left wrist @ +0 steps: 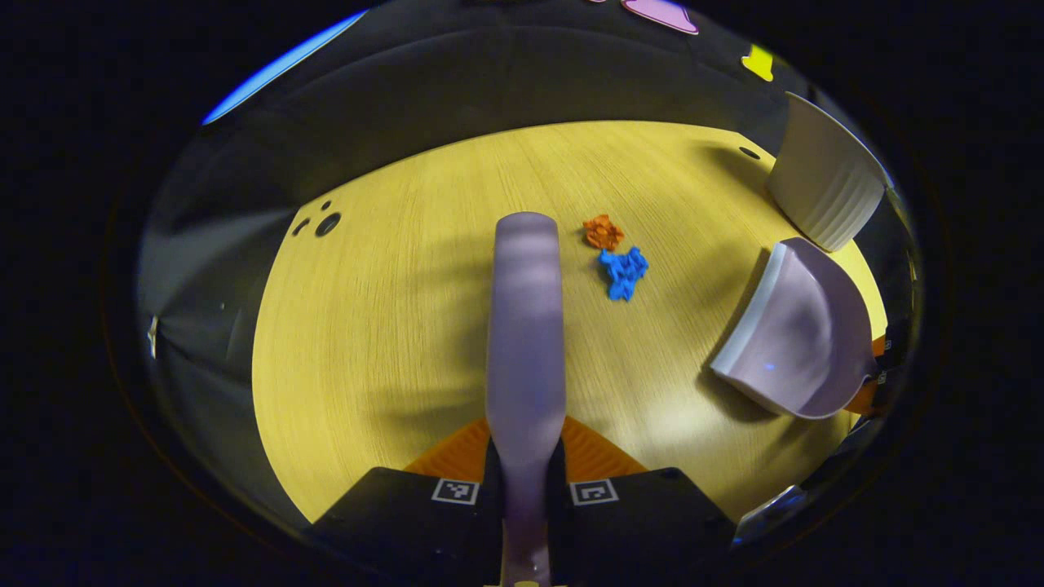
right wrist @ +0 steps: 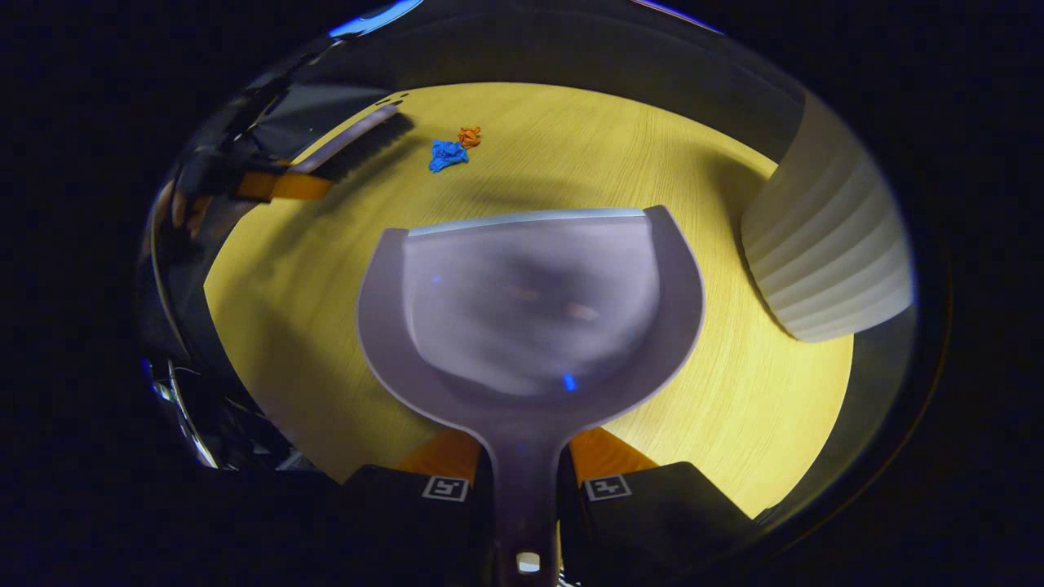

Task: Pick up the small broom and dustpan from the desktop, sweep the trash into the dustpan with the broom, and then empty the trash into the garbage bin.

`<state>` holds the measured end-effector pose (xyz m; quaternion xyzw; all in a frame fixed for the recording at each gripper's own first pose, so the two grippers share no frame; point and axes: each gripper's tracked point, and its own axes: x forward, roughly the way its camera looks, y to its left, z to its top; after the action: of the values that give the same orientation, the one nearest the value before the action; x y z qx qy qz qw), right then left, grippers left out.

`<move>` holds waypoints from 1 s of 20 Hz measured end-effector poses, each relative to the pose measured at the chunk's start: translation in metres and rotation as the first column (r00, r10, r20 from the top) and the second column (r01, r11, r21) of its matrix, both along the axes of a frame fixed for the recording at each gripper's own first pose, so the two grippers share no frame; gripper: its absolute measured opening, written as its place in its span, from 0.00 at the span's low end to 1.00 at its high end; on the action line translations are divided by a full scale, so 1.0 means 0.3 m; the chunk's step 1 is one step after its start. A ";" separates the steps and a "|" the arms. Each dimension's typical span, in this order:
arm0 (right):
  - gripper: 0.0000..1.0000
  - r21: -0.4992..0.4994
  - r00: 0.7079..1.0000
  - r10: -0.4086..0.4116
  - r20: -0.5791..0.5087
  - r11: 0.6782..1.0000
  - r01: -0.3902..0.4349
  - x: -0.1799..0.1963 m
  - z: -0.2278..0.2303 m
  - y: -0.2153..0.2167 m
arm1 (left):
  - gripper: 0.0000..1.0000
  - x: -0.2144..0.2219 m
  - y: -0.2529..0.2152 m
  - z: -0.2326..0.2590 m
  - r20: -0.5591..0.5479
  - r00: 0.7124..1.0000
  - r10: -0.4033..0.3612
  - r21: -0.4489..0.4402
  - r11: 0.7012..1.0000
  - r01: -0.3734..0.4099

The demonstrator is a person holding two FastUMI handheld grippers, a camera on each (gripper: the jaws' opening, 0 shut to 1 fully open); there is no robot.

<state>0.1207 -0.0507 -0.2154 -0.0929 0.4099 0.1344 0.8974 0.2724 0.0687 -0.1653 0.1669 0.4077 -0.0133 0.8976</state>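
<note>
Wooden tabletop (left wrist: 391,326) | our left fingers (left wrist: 524,489) pinch broom (left wrist: 526,326) | right fingers (right wrist: 526,487) pinch dustpan (right wrist: 530,310) | blue scrap (left wrist: 624,273), orange scrap (left wrist: 603,232) mid-tabletop, unobstructed | ribbed bin (left wrist: 824,187) at far right edge

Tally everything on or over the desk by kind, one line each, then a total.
Trash scraps: 2, an orange scrap and a blue scrap
Broom: 1
Dustpan: 1
Garbage bin: 1
Claws: 2, the left claw and the right claw
Total: 7
</note>
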 end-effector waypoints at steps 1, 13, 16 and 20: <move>0.41 -0.007 1.000 0.012 -0.002 1.000 -0.012 0.005 0.007 -0.007 | 0.25 0.054 0.003 0.010 -0.006 1.000 -0.022 0.021 1.000 0.022; 0.41 -0.054 0.988 0.145 -0.045 0.988 -0.147 0.019 -0.015 0.018 | 0.27 0.297 -0.152 -0.019 -0.223 0.887 -0.404 0.198 0.872 0.448; 0.41 -0.059 0.987 0.155 -0.035 0.986 -0.157 0.035 0.001 0.025 | 0.29 0.245 -0.236 -0.060 -0.287 0.827 -0.484 0.163 0.826 0.540; 0.36 -0.065 0.986 0.168 -0.014 0.984 -0.168 0.024 -0.014 0.025 | 0.27 0.066 -0.374 -0.138 -0.379 0.728 -0.572 0.000 0.787 0.617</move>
<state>0.1278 -0.0433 -0.2196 -0.1562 0.4087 0.1963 0.8775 0.2923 -0.0434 -0.2068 0.3394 0.4891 -0.3049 0.7434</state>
